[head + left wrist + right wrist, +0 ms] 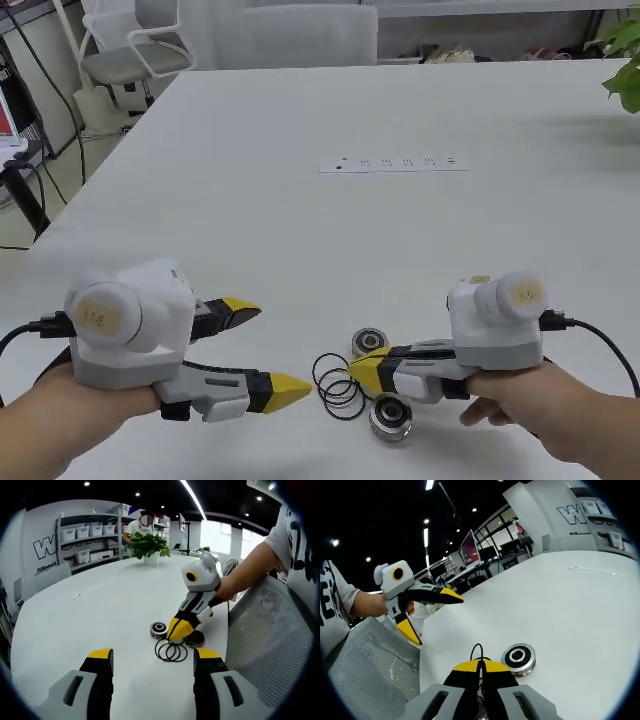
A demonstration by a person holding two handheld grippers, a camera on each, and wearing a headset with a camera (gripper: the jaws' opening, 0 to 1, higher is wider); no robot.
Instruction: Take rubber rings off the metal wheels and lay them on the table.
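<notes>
The white table [400, 230] takes up most of the head view, and the work sits at its lower centre. The left gripper [265, 350], at lower left, hangs idle with its jaws wide apart and nothing between them. The right gripper [358, 372] reaches in from lower right with its jaws pressed together. The right gripper view shows a thin rubber ring [476, 647] looping up from between the tips.

One metal wheel [369, 342] lies just above that tip and the second wheel [390, 416] just below it. The loose rings [335, 385] lie overlapping, immediately left of the tip.

I judge the step to be laying a freed ring down with the others. Next the jaws need to part and draw back without dragging the pile. The wheel's dark outer band suggests another ring remains.
</notes>
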